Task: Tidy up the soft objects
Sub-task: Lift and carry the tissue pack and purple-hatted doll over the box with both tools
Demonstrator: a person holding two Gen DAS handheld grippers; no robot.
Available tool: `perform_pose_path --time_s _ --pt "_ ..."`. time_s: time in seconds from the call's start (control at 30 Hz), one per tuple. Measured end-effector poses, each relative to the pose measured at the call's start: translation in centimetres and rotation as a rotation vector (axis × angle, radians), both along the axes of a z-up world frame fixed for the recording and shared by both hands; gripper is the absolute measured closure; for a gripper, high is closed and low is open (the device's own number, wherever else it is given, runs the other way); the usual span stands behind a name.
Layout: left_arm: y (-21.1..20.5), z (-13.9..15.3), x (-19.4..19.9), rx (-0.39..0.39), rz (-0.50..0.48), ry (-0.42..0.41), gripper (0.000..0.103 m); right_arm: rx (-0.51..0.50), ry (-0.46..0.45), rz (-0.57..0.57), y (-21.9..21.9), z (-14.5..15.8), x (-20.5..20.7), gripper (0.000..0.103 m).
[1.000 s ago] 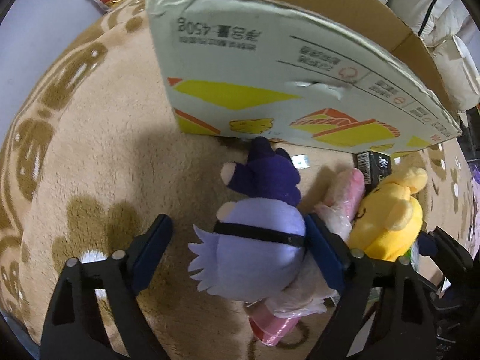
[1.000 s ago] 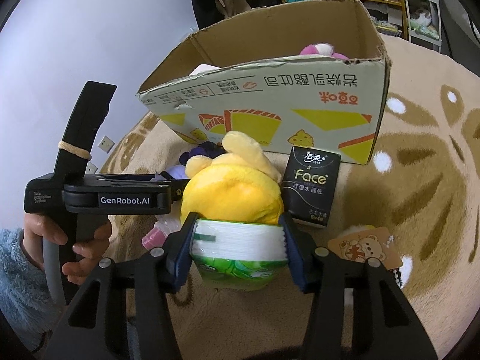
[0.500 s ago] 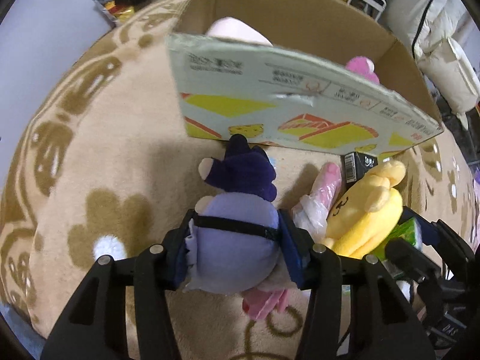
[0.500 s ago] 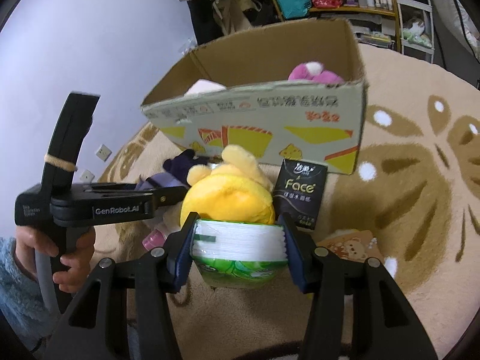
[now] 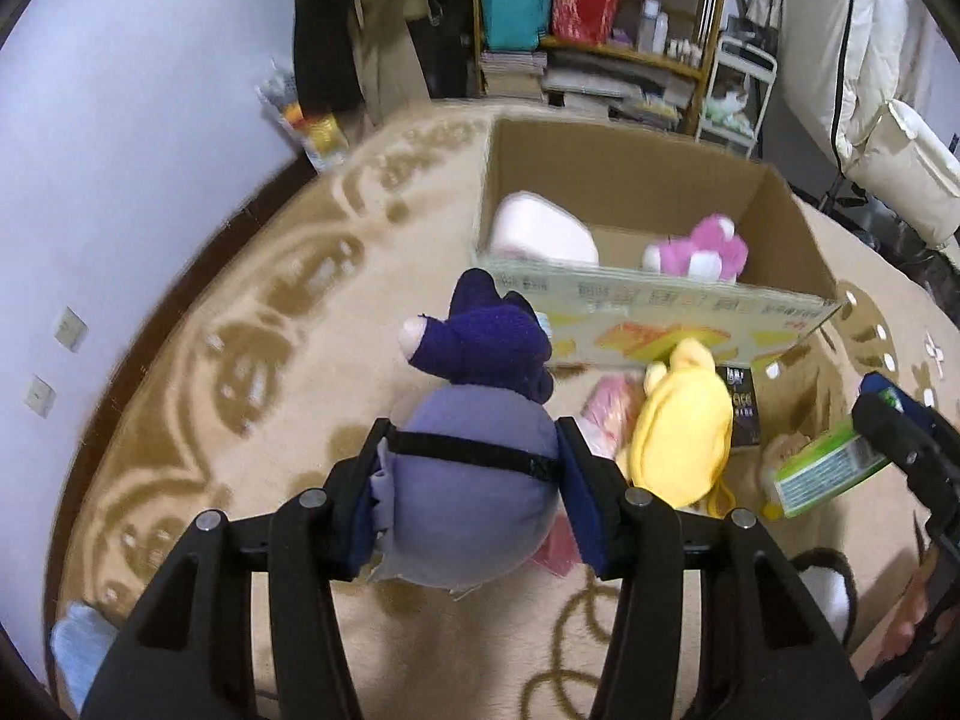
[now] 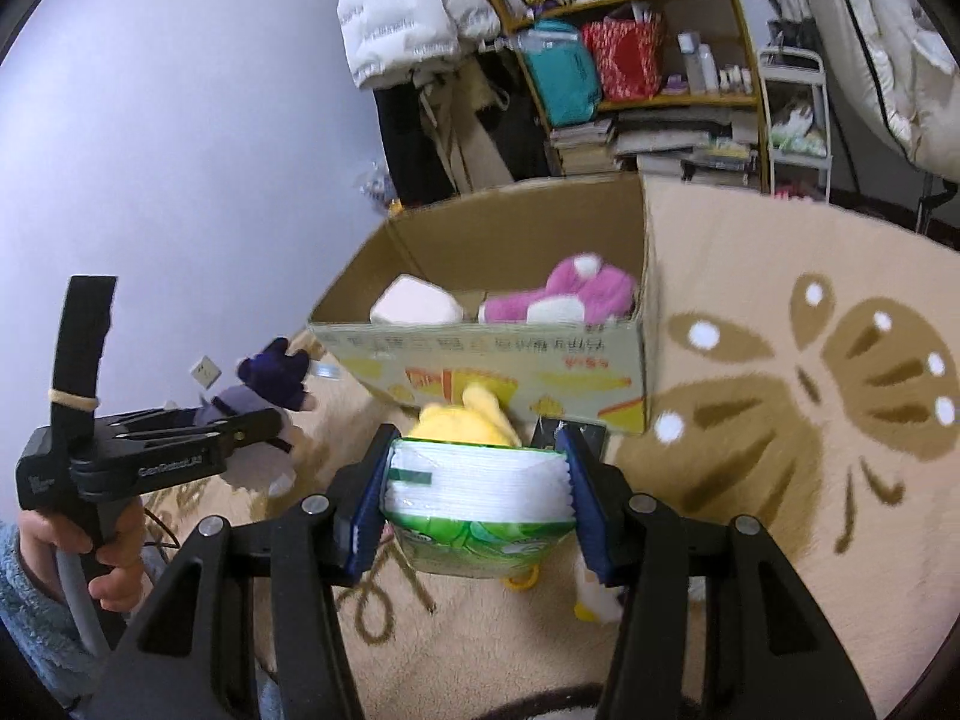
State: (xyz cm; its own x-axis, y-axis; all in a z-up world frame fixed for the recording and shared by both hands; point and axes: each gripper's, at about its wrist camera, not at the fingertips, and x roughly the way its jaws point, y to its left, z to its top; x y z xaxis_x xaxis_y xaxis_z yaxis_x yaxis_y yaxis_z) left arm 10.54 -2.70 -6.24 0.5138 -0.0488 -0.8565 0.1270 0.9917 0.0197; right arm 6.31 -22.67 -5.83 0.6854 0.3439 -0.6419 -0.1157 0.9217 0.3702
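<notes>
My left gripper (image 5: 474, 492) is shut on a purple plush doll (image 5: 474, 474) with a dark blue head, held above the beige rug. My right gripper (image 6: 477, 492) is shut on a green tissue pack (image 6: 477, 504) with white sheets showing at its end. Ahead stands an open cardboard box (image 5: 654, 300) holding a pink plush (image 5: 699, 249) and a pale pink soft item (image 5: 543, 228). A yellow plush (image 5: 684, 426) lies on the rug in front of the box. The left gripper and doll (image 6: 264, 387) also show at the left of the right wrist view.
A black tissue packet (image 5: 744, 405) and a pink wrapped item (image 5: 606, 414) lie beside the yellow plush. A shelf (image 6: 648, 60) with bags and books stands behind the box. A person's hand (image 6: 114, 564) holds the left gripper's handle. A wall is at the left.
The left gripper closed on the purple doll and lifted it off the rug. The right gripper rose with the tissue pack. The box's inside has come into view.
</notes>
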Motion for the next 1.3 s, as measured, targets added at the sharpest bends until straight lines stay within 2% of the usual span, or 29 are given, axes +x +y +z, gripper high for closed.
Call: perform_pose_path --time_s 0.1,0.33,0.57,0.7,0.83,1.07,1.3 --pt "1.2 2.1 -0.2 0.03 0.0 -0.071 0.052 0.003 -0.042 -0.008 -0.2 1.5 -0.1 0.047" --pt "1.3 6.9 -0.4 0.069 -0.014 -0.245 0.052 -0.037 -0.143 0.002 0.3 4.6 0.3 0.047" --pt "0.8 9.6 1.3 0.045 -0.02 -0.296 0.052 -0.048 -0.191 -0.024 0.3 6.2 1.6 0.047" --pt "0.2 10.8 2.1 0.058 -0.038 -0.334 0.052 -0.059 -0.218 -0.055 0.0 6.8 2.5 0.047" --pt "-0.1 11.2 3.4 0.059 -0.041 -0.352 0.051 -0.066 -0.242 -0.092 -0.5 6.9 3.7 0.047" --pt "-0.8 10.5 5.4 0.048 -0.057 -0.371 0.051 -0.064 -0.231 -0.109 -0.9 6.3 6.3 0.047" --pt "-2.0 8.7 7.0 0.033 -0.097 -0.342 0.051 -0.084 -0.204 -0.093 -0.6 5.0 8.1 0.047"
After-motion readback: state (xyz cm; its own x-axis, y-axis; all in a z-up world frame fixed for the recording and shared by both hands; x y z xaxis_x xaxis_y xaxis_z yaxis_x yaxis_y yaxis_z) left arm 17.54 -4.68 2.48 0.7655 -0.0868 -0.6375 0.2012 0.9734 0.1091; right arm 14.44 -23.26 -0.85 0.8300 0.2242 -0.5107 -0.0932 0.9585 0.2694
